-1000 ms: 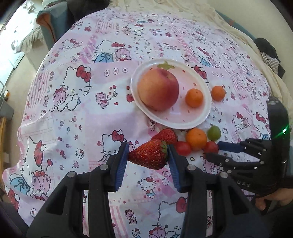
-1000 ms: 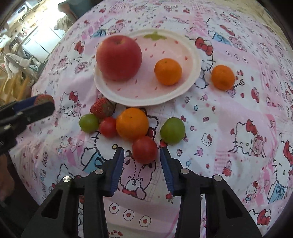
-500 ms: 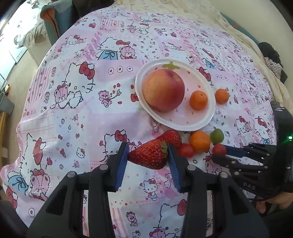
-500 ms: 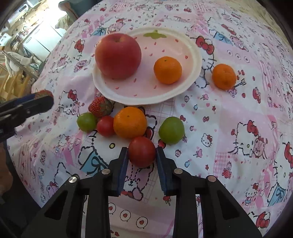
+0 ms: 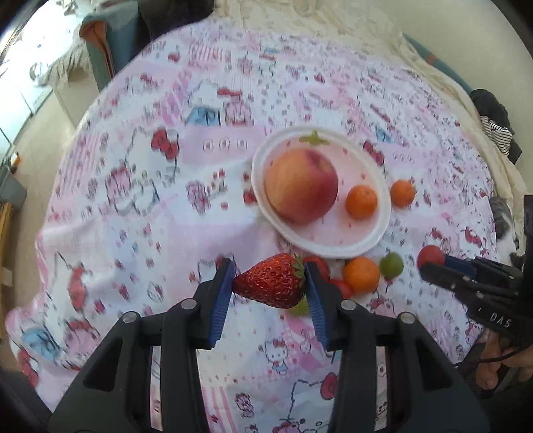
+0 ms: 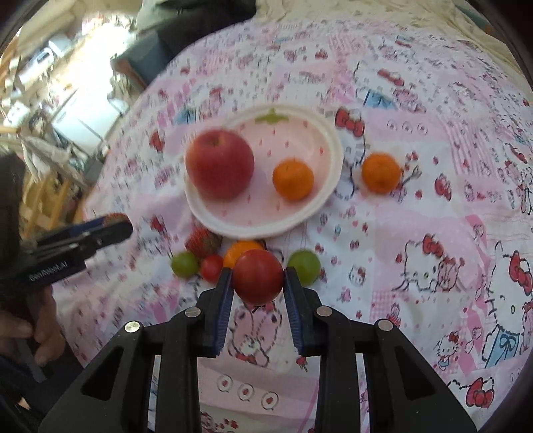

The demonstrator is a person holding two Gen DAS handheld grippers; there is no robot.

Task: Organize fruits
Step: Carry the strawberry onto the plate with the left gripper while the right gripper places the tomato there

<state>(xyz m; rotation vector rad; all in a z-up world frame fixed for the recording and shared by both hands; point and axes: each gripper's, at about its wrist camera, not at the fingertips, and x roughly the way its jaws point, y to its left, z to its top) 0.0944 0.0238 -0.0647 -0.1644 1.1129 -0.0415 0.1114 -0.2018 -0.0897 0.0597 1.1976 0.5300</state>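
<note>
Both grippers now hold fruit aloft: right gripper [image 6: 257,289] has pinched the tomato [image 6: 257,280], left gripper [image 5: 268,284] keeps clamping its strawberry [image 5: 270,280].

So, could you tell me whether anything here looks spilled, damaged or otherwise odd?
Nothing stands out: the apple and one orange sit on the plate, with the other fruit intact on the cloth.

A home: cartoon-print tablecloth [image 5: 160,206], cream bedding [image 5: 333,30], and household clutter [image 6: 43,110] beyond the table.
</note>
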